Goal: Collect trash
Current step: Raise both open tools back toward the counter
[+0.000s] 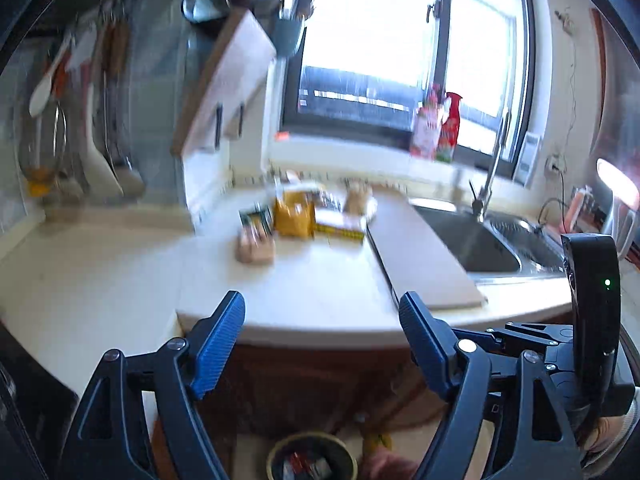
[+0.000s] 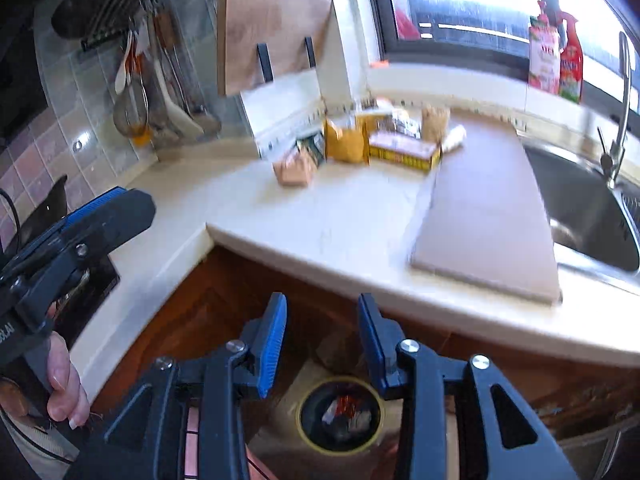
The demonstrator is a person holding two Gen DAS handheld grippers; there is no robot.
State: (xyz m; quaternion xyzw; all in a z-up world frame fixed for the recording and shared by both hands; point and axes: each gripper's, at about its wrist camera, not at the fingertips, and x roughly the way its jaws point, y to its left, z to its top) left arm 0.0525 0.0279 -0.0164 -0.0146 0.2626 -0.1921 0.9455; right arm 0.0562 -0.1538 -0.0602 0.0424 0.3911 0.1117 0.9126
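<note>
While both grippers hang over the counter edge, the scene reads as follows:

Left gripper (image 1: 322,344): jaws spread wide, nothing between them; in the right wrist view it shows at the left edge, gripped by a hand (image 2: 60,384).
Right gripper (image 2: 322,340): jaws part-way apart, nothing between the pads; it looks down past the counter edge at the bin.
Trash: a cluster at the back of the counter (image 2: 340,232), near the wall and window sill; a pinkish crumpled piece (image 2: 294,172) in front, a yellow bag (image 2: 346,142) upright behind it, a flat yellow-edged box (image 2: 404,152) just beside the bag, a tan lump (image 2: 434,120) and a white roll (image 2: 454,138) behind the box.
Bin (image 2: 340,414): round, yellow-rimmed, on the floor below the counter; already holds scraps, too blurred to name.
Around: a board (image 2: 488,208) lies flat between the trash and the sink (image 2: 580,216); a tap (image 2: 618,128) rises behind the sink; two bottles (image 2: 556,60) stand on the sill; utensils (image 2: 136,92) hang on the tiled wall at left; a wooden board (image 2: 272,24) is racked above the trash.
In the way: nothing stands between the grippers and the trash; the counter front lies between trash and bin.
Hard to make out: both views are motion-blurred; labels unreadable; the dark-printed packet (image 2: 310,146) behind the crumpled piece is half hidden.
Axis: the box lies with its long side running left-right, its right end nearest the board; the roll tilts toward the upper right.
</note>
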